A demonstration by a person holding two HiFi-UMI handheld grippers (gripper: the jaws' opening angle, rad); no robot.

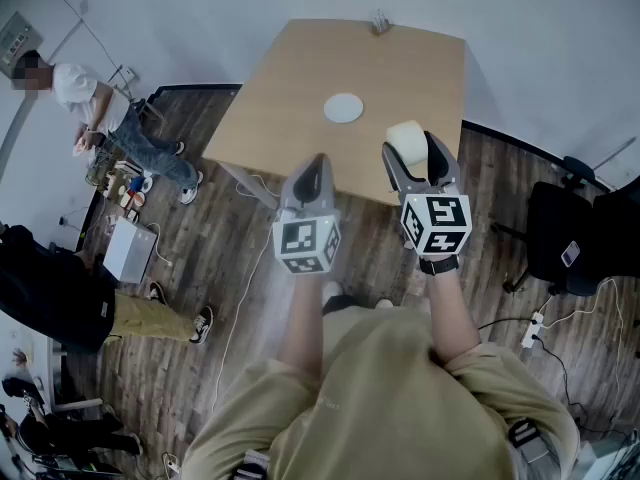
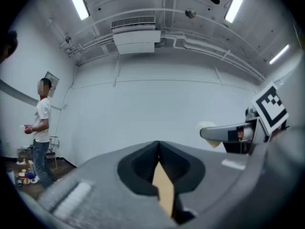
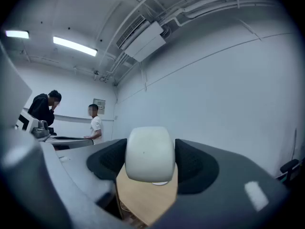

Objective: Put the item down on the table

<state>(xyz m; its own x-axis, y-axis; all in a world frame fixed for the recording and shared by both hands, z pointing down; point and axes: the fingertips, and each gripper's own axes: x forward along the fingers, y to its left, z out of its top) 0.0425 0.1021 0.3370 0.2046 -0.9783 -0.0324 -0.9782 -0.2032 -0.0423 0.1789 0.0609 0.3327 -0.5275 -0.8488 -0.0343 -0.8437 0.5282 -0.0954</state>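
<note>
My right gripper (image 1: 408, 150) is shut on a whitish rounded item (image 1: 405, 135), held over the near edge of the light wooden table (image 1: 290, 88). In the right gripper view the item (image 3: 149, 152) fills the gap between the dark pads (image 3: 195, 168), with the table (image 3: 140, 202) below it. A white round disc (image 1: 343, 108) lies mid-table. My left gripper (image 1: 318, 164) sits beside it to the left, off the table's near edge, jaws shut and empty. In the left gripper view its jaws (image 2: 158, 149) meet, and a sliver of table (image 2: 165, 192) shows behind them.
A small object (image 1: 379, 23) stands at the table's far edge. A person (image 1: 100, 118) stands at the left by clutter on the wood floor, another (image 1: 60, 298) nearer. A white box (image 1: 128, 250) and cables lie left; a black chair (image 1: 565, 238) stands right.
</note>
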